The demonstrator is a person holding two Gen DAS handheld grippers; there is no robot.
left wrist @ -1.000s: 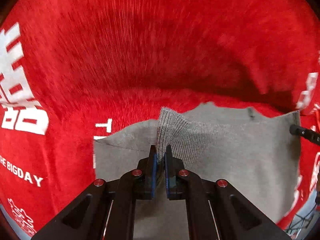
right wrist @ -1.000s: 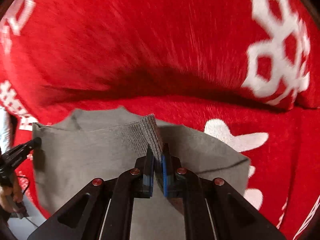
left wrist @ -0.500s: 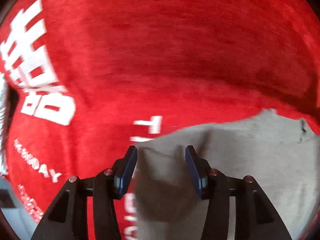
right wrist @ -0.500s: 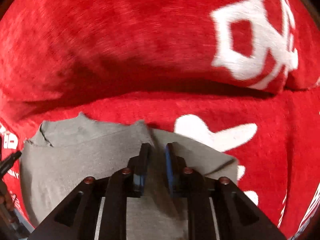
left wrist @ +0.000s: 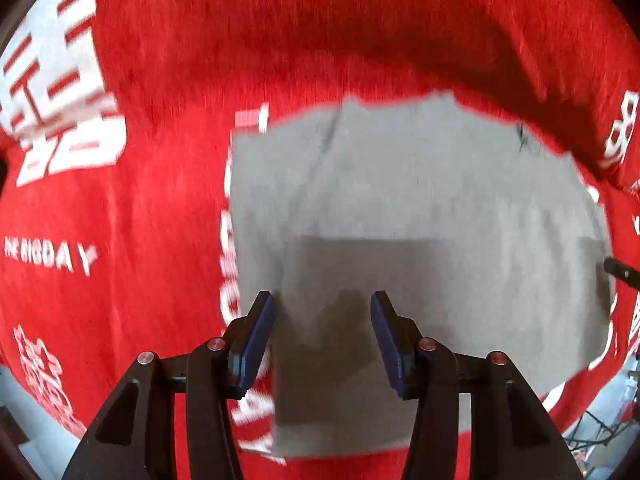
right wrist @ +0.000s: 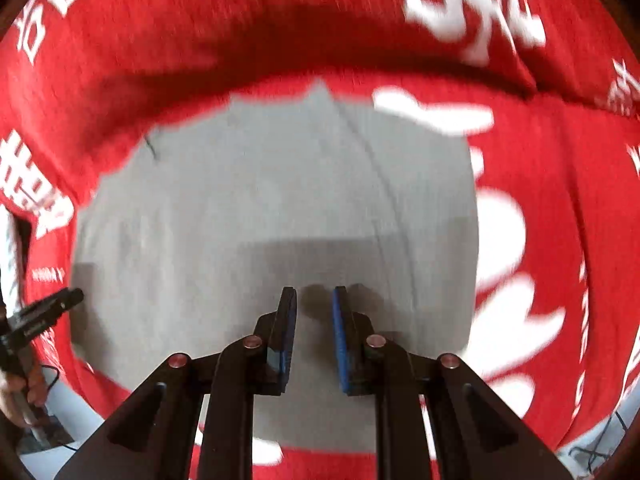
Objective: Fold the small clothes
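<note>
A small grey knit garment (left wrist: pixel 420 216) lies flat and folded on a red cloth; it also shows in the right wrist view (right wrist: pixel 260 208). My left gripper (left wrist: pixel 322 320) is open and empty, raised above the garment's near left part. My right gripper (right wrist: pixel 314 316) is open and empty, raised above the garment's near right part. The tip of the right gripper (left wrist: pixel 620 270) shows at the right edge of the left wrist view. The left gripper (right wrist: pixel 44 318) shows at the left edge of the right wrist view.
The red cloth (left wrist: pixel 160 200) with white lettering covers the whole surface and rises in a fold behind the garment (right wrist: pixel 280 40). Pale floor with cables (left wrist: pixel 600 428) shows past the cloth's near edge. A hand (right wrist: pixel 24 392) holds the left gripper.
Both grippers let go of the garment's ribbed edge, opened, and pulled back and up. The garment now lies flat with far more of it in view.
</note>
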